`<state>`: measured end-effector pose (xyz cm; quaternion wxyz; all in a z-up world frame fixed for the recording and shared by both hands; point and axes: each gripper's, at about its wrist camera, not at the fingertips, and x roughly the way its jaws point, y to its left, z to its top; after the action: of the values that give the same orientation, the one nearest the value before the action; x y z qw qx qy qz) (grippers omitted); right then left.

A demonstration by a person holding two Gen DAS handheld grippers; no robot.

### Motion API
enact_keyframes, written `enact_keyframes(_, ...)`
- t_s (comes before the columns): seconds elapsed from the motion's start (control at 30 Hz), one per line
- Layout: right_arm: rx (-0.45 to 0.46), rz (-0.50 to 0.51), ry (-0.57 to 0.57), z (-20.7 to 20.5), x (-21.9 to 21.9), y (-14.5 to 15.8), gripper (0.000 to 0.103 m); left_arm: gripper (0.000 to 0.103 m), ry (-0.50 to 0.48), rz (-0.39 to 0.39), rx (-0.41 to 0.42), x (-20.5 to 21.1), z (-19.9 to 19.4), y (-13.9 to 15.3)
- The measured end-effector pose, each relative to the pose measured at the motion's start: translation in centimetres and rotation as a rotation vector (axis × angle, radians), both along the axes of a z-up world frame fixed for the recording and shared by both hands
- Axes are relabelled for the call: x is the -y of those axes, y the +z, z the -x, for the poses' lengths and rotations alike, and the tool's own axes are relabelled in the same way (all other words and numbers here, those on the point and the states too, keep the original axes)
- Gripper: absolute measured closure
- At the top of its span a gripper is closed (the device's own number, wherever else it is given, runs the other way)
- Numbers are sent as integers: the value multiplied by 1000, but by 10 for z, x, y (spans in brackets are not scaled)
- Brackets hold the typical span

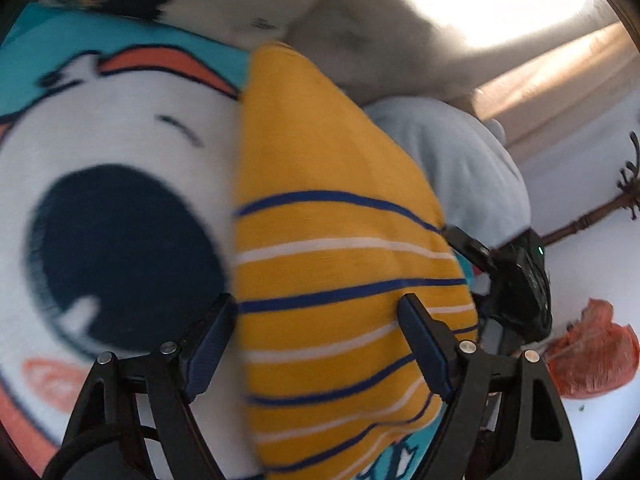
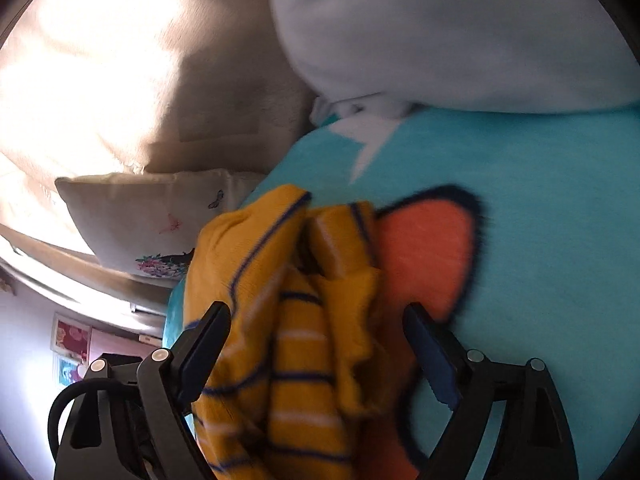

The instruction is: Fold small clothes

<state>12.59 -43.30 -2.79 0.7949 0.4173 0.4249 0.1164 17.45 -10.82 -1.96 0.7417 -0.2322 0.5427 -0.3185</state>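
A small yellow garment point(image 1: 340, 264) with blue and white stripes lies on a teal cartoon-print blanket point(image 1: 100, 152). My left gripper point(image 1: 318, 320) stands open over the garment's striped part, with the cloth between its fingers and the pads not pressing it. In the right wrist view the same garment point(image 2: 288, 320) is bunched and creased on the blanket point(image 2: 540, 200). My right gripper point(image 2: 316, 316) is open around that bunch; its left finger point(image 2: 204, 344) overlaps the cloth's edge and the right finger stands clear. The right gripper's black body point(image 1: 520, 280) shows at the garment's right edge.
A pale blue-grey soft pile point(image 2: 440, 32) lies beyond the garment on the blanket. A beige cushion with butterflies point(image 2: 140, 220) and a beige throw point(image 1: 380, 40) sit behind. An orange mesh bag point(image 1: 592, 352) and a brown turned-wood piece point(image 1: 592, 216) lie on a white surface at the right.
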Motion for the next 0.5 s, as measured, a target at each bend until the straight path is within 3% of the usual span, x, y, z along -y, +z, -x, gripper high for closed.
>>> enact_keyframes(0.07,4,49,48,-13,-18,3,16,23,7,-20,19,11,2,2)
enact_keyframes(0.1,8,92,67,-16,-26,6,25,32,11,-33,33,14,4,5)
enact_keyframes(0.13,11,116,93,-19,-35,10,46,37,11,-43,47,16,7,9)
enact_keyframes(0.17,19,118,108,-19,-42,16,56,45,6,-44,61,16,9,16)
enact_keyframes(0.23,52,100,129,-17,-52,29,64,50,2,-31,65,12,9,29)
enact_keyframes(0.3,101,96,157,-14,-63,48,66,50,-7,-28,79,7,9,44)
enact_keyframes(0.37,143,94,173,-14,-74,62,66,50,-1,-88,131,3,10,62)
enact_keyframes(0.5,164,59,162,-22,-81,58,65,49,51,-182,167,-7,7,70)
